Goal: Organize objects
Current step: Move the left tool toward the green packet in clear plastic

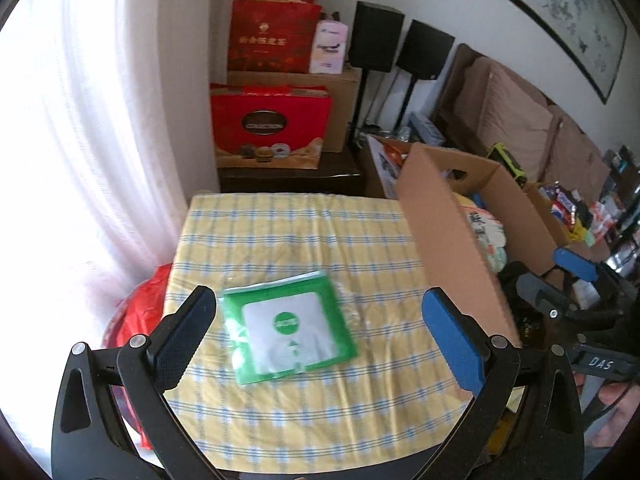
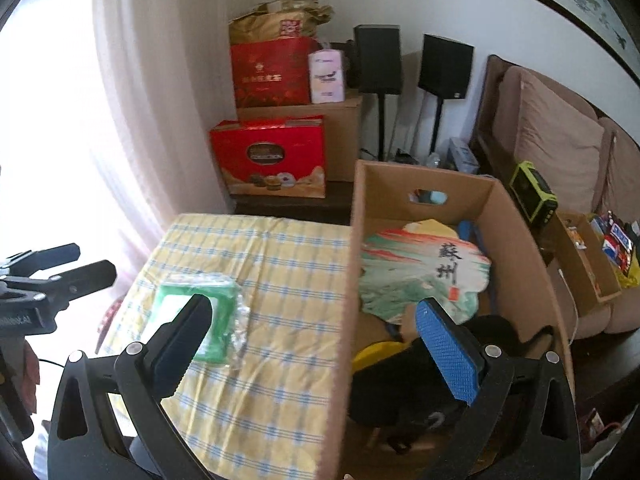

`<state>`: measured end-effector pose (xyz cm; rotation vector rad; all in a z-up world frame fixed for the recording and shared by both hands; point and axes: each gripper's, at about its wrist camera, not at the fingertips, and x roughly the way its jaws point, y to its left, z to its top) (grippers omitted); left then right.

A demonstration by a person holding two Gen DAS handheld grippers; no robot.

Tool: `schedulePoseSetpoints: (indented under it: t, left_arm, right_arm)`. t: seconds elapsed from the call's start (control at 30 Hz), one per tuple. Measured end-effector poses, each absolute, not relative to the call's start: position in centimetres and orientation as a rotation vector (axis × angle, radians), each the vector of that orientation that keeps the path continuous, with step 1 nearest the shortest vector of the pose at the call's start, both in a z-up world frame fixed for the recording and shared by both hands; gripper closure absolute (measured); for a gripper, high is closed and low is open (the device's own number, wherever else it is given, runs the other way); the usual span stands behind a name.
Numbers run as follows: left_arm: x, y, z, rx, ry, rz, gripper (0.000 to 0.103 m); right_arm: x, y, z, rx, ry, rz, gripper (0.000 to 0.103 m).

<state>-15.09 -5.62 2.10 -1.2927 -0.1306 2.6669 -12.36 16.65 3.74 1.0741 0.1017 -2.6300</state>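
Observation:
A flat green and white packet in clear plastic [image 1: 290, 328] lies on the yellow checked cloth [image 1: 296, 236] of a table. My left gripper [image 1: 320, 308] is open and empty, hovering above the packet with a finger on each side of it. In the right wrist view the packet [image 2: 200, 304] lies left of an open cardboard box [image 2: 516, 240]. My right gripper [image 2: 314, 320] is open and empty, above the box's near left wall. The box holds a printed fan-shaped card [image 2: 420, 272] and dark items. The left gripper [image 2: 60, 276] shows at the far left.
Red gift boxes [image 1: 270, 132] and a brown carton are stacked on a dark cabinet behind the table. Two black speakers [image 1: 376, 36] stand on poles. A brown sofa [image 1: 520, 120] with clutter is at right. A white curtain [image 1: 80, 140] hangs left. A red bag [image 1: 136, 312] lies beside the table.

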Motion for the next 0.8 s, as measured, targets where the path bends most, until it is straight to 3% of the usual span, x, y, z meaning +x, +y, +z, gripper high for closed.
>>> schedulePoseSetpoints:
  t: [0.47, 0.8]
  left_arm:
    - [-15.2, -12.4, -2.5, -1.428, -0.242, 2.655, 0.0]
    - [-16.6, -15.3, -7.9, -1.548, -0.423, 2.535, 0.012]
  right_arm:
    - [-13.7, 11.0, 0.3, 1.129, 0.082, -2.471, 0.003]
    - [-15.5, 7.5, -3.6, 1.235, 0.102, -2.391, 0.026]
